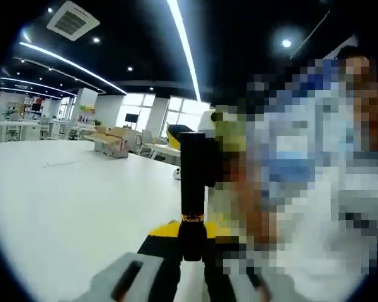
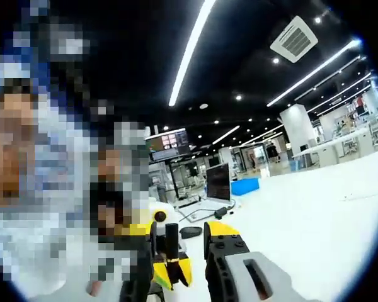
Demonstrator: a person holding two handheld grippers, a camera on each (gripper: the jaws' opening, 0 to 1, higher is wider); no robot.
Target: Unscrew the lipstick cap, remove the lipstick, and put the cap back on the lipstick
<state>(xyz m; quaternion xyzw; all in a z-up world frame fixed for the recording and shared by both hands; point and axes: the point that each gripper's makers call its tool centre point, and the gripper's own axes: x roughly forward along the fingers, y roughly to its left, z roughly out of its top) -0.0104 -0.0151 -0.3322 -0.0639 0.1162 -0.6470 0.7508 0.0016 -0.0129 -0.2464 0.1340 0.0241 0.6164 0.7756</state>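
Left gripper view: left gripper clamped on the lower end of the lipstick, a black tube standing upright between the two grey jaws. Gold band around the tube low down, just above the grip, with the long black upper part rising over it. Just behind the tube, touching or nearly so, the yellow and black right gripper, coming in from the right at the tube's upper end; cannot tell from here whether closed on it. White table stretching away to the left and far side, a small dark mark on it at far left. Far off, desks and bright windows under a black ceiling with long strip lights and a square ceiling vent.

Right gripper view: right gripper with its jaws apart near the bottom, a clear gap between them, gripping nothing. Just left of that gap, the lipstick again, black with a thin gold ring, upright in the yellow-tipped left gripper. Beyond, on the white table, a dark monitor, a blue box and some cables.
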